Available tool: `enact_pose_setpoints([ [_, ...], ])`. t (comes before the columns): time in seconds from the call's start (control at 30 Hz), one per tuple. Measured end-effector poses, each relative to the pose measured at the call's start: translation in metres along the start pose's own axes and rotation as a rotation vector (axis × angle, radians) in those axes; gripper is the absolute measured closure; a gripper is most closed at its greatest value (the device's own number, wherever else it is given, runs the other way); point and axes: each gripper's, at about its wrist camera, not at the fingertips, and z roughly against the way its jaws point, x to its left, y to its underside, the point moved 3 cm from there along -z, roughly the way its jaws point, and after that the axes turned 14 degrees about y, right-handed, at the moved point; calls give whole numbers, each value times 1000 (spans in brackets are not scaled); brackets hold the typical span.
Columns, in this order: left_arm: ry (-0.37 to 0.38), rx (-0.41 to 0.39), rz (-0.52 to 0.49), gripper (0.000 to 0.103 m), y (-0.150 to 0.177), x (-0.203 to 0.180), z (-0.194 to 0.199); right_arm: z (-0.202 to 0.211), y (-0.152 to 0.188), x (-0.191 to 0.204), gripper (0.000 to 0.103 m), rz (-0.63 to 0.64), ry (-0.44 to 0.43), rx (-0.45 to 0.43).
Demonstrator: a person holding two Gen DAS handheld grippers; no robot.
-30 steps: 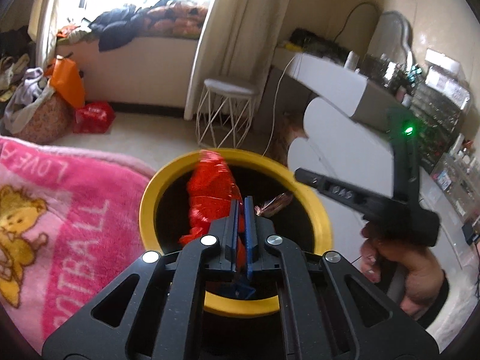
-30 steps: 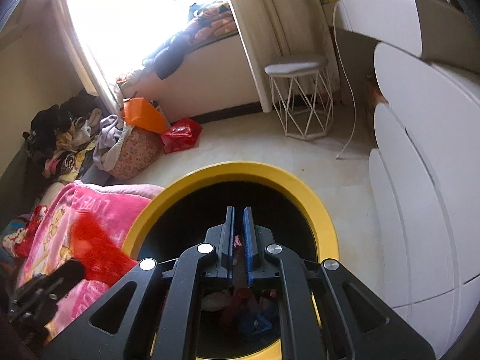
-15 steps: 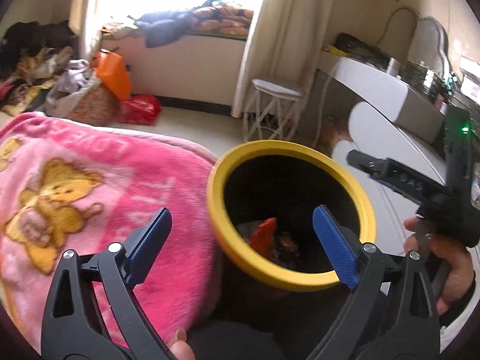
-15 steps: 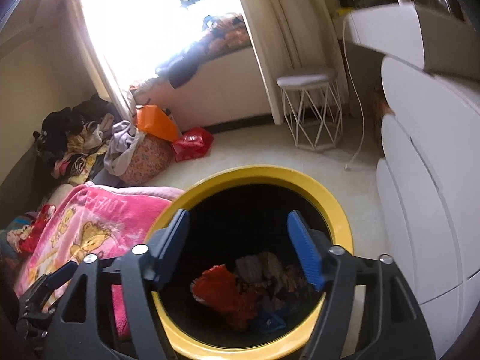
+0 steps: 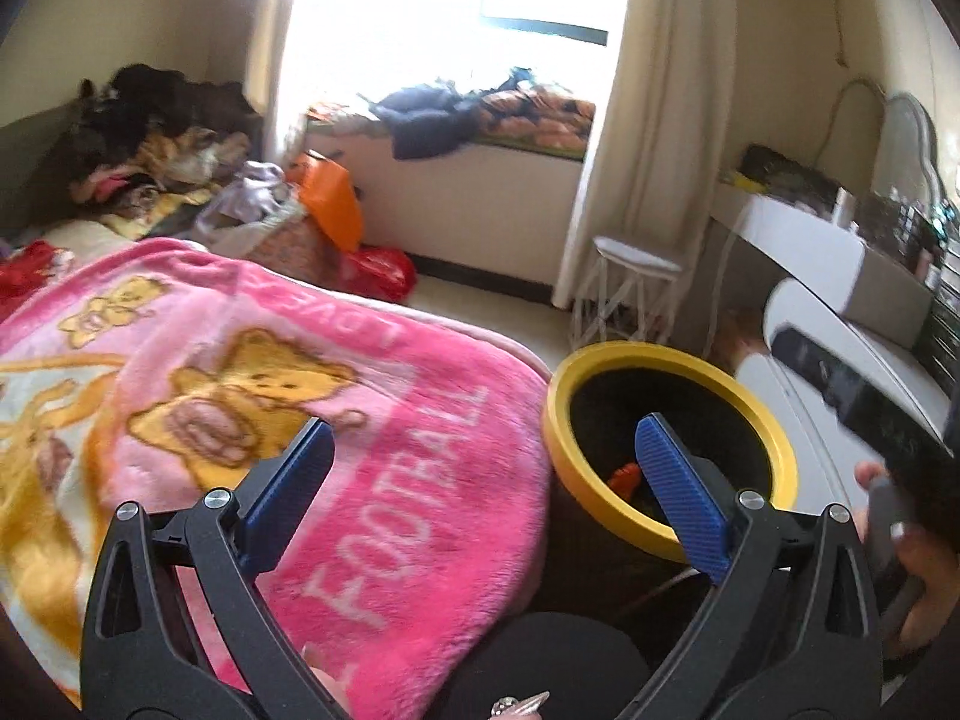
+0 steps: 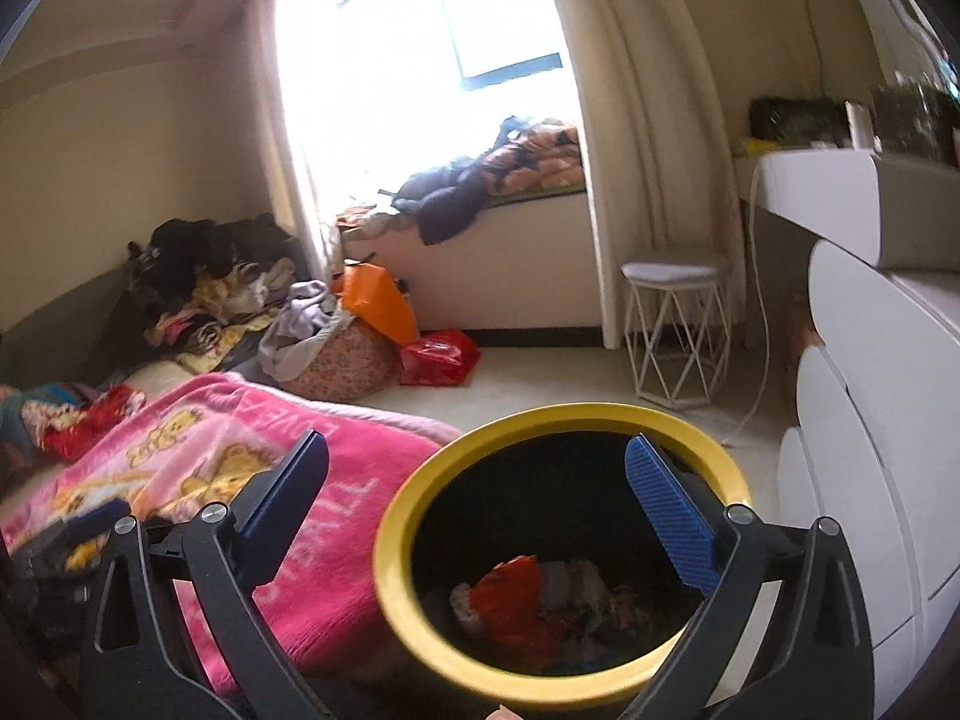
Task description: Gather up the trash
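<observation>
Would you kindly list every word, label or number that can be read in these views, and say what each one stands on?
"FOOTBALL": white letters on the pink fleece blanket with bear prints, clear in the left wrist view.
"LOVE": upside down, paler pink, near the same blanket's far edge; any letters after it are too blurred to read.
"BALL": the tail of that word, partly hidden, in the right wrist view.
Nothing else is legible.

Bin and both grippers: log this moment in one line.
left gripper: open, empty, over blanket | right gripper: opening, empty, over bin | red wrapper: in bin
</observation>
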Motion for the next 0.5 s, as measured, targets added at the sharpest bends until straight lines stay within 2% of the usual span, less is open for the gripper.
enact_pose_setpoints([
  [0.3, -45, -80, 27, 10, 1, 14, 26, 28, 19, 31, 6, 106, 2, -56],
  [0.5, -55, -101, 33, 10, 0, 16, 33, 34, 23, 39, 6, 147, 15, -100],
])
